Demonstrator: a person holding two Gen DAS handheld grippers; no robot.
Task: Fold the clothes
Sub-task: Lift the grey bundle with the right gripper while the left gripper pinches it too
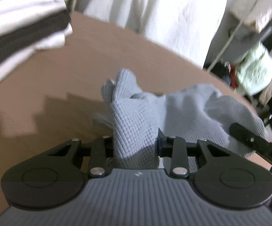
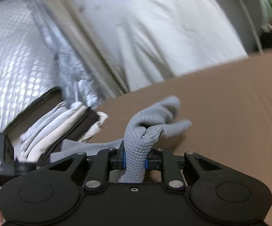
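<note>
Both the left gripper (image 1: 136, 141) and right gripper (image 2: 134, 162) have jaws clamped on the grey cloth (image 1: 173, 113), stretched between them above the worktop (image 1: 79, 66).

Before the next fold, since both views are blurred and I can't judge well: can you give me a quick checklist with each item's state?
1. Left gripper shut on the grey cloth: ok.
2. Right gripper shut on the same cloth: ok.
3. Cloth spread flat between the grips: not ok, bunched.
4. Bare table ahead: ok.
5. Folded stack apart from the cloth: ok.
6. Cloth corners aligned: cannot tell.
</note>
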